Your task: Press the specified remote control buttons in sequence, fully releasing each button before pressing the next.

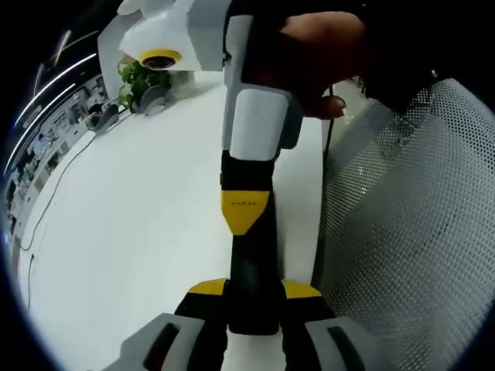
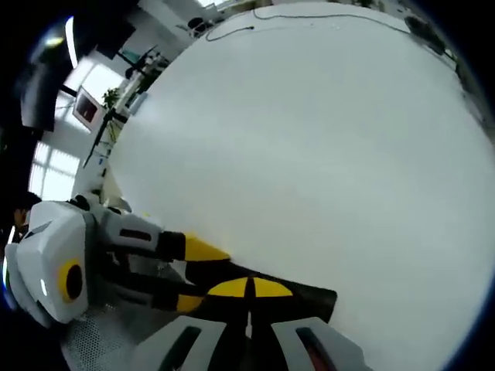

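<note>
Holding the remote (image 1: 251, 263) tight in your left gripper (image 1: 254, 291) over the table (image 1: 139, 232), you have your right gripper (image 2: 249, 287), jaws together, tip down on it, so a press looks begun, but how many remain I cannot tell.

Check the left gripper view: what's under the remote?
White table lies below the remote, which the left jaws clamp. Whether it touches the table is unclear. The right gripper, shut, sits on top, hiding any buttons there.
</note>
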Demonstrator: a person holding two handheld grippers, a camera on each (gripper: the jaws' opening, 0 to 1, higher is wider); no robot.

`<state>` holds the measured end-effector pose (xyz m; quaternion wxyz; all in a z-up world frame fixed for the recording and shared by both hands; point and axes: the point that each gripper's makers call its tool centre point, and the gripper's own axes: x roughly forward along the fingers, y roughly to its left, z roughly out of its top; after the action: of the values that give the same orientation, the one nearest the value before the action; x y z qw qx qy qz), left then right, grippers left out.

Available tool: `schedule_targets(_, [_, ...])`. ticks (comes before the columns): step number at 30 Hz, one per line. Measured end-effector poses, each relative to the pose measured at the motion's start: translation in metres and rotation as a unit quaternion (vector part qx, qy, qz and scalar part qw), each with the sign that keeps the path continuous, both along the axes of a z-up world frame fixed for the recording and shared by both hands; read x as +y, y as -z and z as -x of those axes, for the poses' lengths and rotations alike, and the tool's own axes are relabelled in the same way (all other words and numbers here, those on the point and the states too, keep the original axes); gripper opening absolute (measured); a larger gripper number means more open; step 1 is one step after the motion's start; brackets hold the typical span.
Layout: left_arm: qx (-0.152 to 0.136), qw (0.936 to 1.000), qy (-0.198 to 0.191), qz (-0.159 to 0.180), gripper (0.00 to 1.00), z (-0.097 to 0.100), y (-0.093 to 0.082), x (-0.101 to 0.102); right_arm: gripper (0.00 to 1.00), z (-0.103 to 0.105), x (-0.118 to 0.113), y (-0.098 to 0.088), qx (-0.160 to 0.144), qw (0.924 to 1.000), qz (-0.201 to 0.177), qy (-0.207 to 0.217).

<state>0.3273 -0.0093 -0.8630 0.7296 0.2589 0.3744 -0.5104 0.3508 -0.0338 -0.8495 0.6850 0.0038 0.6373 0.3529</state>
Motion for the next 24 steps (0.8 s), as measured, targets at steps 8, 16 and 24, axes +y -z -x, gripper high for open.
schedule_targets(8, [0.000,1.0000,0.001,0.001,0.25,0.000,0.000,0.000,0.00,0.009,0.002,0.001,0.027,0.9996,-0.006,-0.003])
schedule_targets(16, [0.000,1.0000,0.002,0.001,0.25,0.000,0.000,0.000,0.00,0.011,0.003,0.003,0.026,0.9996,-0.003,-0.014])
schedule_targets(24, [0.000,1.0000,0.004,0.001,0.25,0.000,0.000,0.000,0.00,0.012,0.003,0.005,0.015,0.9995,0.005,-0.028])
